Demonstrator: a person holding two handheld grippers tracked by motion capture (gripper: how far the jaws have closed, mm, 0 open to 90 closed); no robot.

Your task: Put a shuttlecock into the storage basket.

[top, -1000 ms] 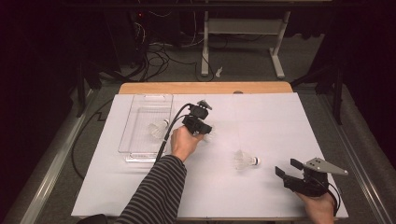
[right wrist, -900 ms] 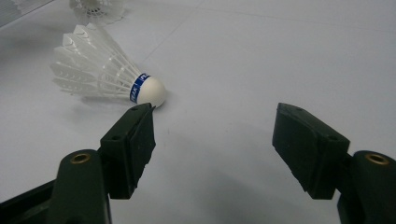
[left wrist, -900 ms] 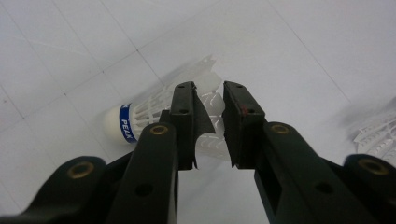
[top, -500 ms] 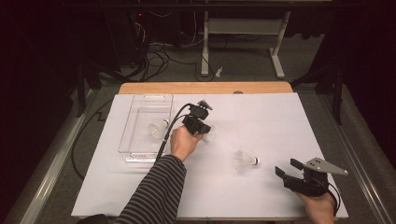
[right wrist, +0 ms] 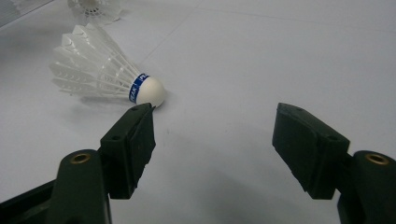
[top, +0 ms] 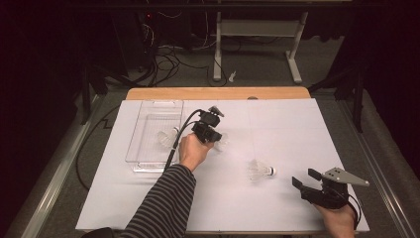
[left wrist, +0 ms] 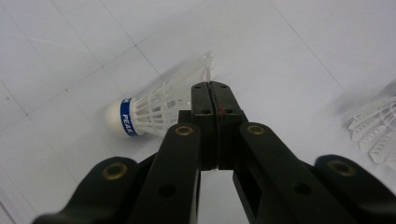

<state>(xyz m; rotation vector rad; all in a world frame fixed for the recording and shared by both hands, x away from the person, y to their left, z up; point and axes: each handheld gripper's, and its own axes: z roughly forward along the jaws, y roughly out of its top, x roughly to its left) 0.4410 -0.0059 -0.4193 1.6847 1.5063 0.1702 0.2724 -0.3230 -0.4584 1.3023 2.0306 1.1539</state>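
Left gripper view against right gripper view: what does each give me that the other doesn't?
Left gripper view: the left gripper with fingers shut, tips at the feather rim of a shuttlecock whose blue band reads PEAK; whether they pinch it is unclear. Right gripper view: the right gripper with fingers wide open, a second shuttlecock ahead, cork toward them. Shared: the white table and a blue-banded shuttlecock on its side.

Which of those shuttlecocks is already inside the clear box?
The shuttlecock at the left lies inside the clear box. The other two rest on the white sheet: one by the left tongs, one mid-table.
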